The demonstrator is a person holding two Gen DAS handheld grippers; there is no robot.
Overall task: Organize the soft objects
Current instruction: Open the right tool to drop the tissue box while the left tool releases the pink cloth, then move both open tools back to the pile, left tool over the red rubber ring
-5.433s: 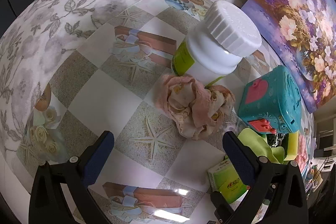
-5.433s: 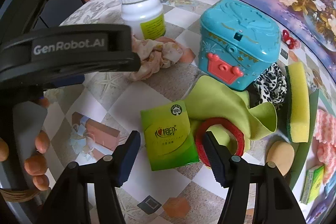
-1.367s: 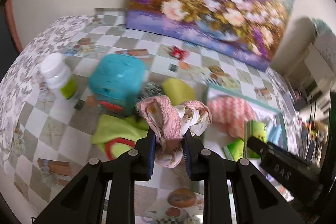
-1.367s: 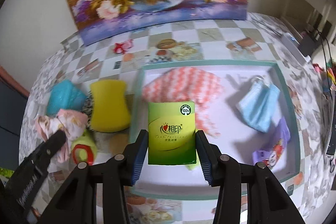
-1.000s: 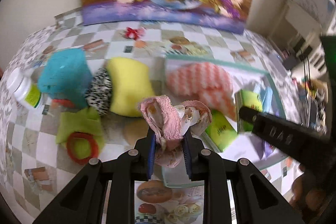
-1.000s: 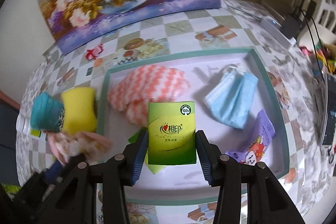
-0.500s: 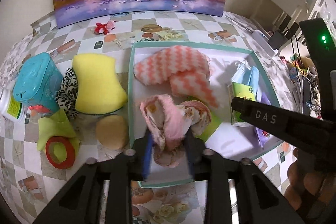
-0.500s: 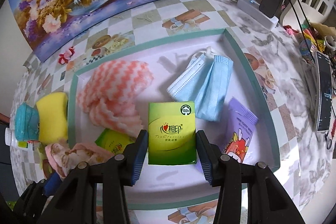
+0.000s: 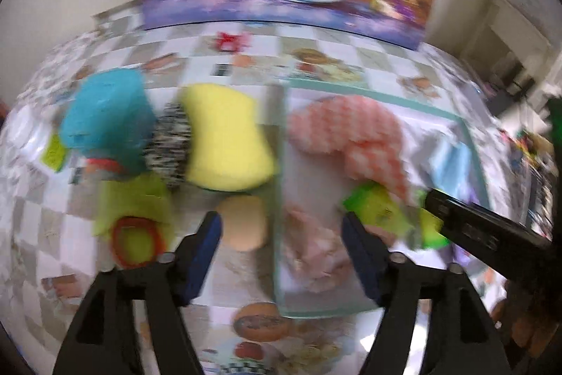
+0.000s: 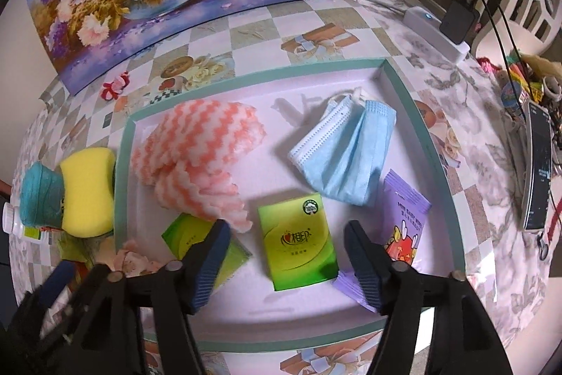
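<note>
1. The left gripper (image 9: 281, 234) stood with its blue-padded jaws wide, having just been opening; the crumpled pink floral cloth (image 9: 312, 248) lay released between and below them, in the near-left corner of the shallow white tray with a teal rim (image 10: 432, 143), touching neither pad.
2. Left of the tray, on the glossy checkered tablecloth (image 10: 253, 27), sat a teal plastic box (image 9: 105, 118), a curved yellow foam sponge (image 9: 224, 136), a round tan puff (image 9: 242, 227) and a red ring (image 9: 137, 245) on lime cloth; this view was blurred.
3. The right gripper (image 10: 286, 245) hung over the tray, jaws likewise just opened and clear of the glossy green tissue packet (image 10: 298, 241), which lay flat on the tray floor between the pads.
4. Beside that packet lay a fluffy coral-and-white zigzag cloth (image 10: 196, 153), a second green packet (image 10: 189, 238), a pleated blue face mask (image 10: 347, 157) and a purple foil sachet (image 10: 404, 220).
</note>
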